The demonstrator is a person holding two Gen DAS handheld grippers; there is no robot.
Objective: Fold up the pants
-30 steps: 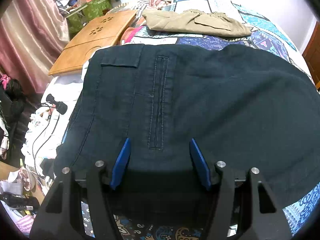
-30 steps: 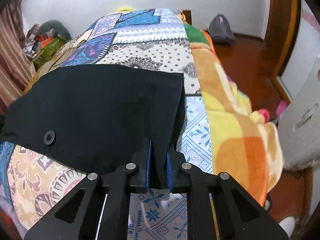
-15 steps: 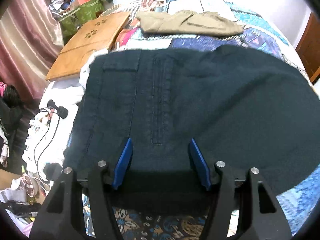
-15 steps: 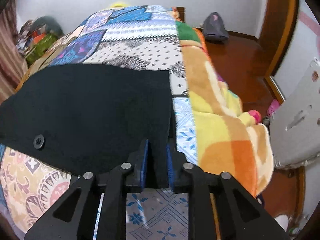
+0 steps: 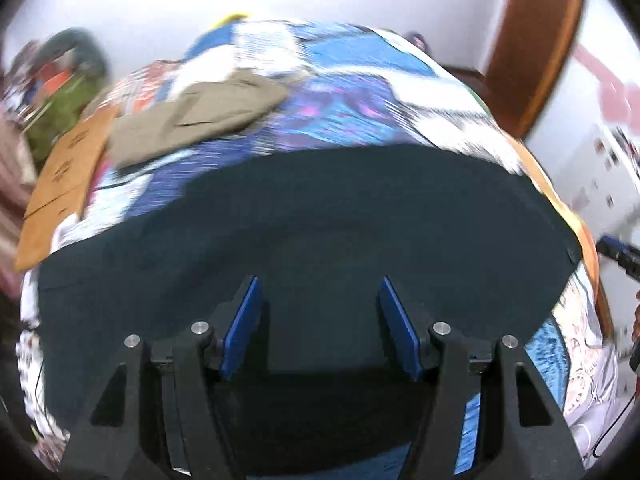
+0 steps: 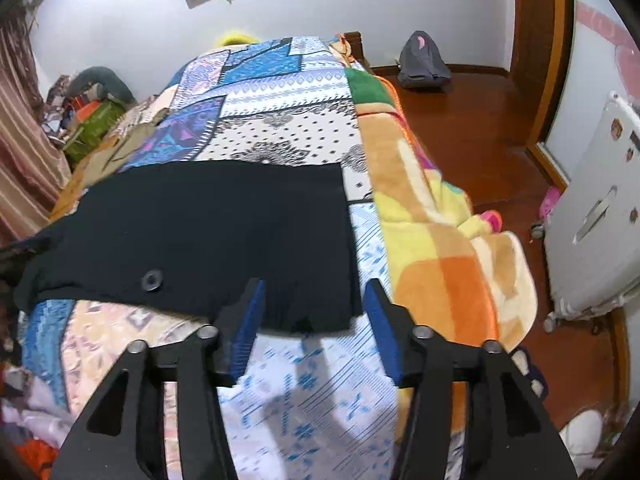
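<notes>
Dark navy pants (image 5: 320, 208) lie flat across the patchwork bedspread (image 5: 352, 96), with their button (image 6: 151, 280) near the front edge. My left gripper (image 5: 319, 282) hovers open above the cloth and nothing is between its blue pads; this view is motion-blurred. In the right wrist view the pants (image 6: 220, 232) end in a corner that lies on the bed under my right gripper (image 6: 314, 286). Its jaws are opening and the pads stand clear of the cloth on both sides. The right gripper's tip (image 5: 620, 252) also shows at the left view's right edge.
Folded khaki pants (image 5: 192, 116) and a wooden board (image 5: 64, 176) lie at the far left of the bed. An orange and yellow blanket (image 6: 440, 240) hangs off the right side. On the wooden floor are a grey backpack (image 6: 424, 60) and a white appliance (image 6: 592, 220).
The right gripper's jaws have parted and let go of the pants corner, which now lies on the bed; the gripper rose slightly. The left gripper swung quickly rightward over the pants, still open.
</notes>
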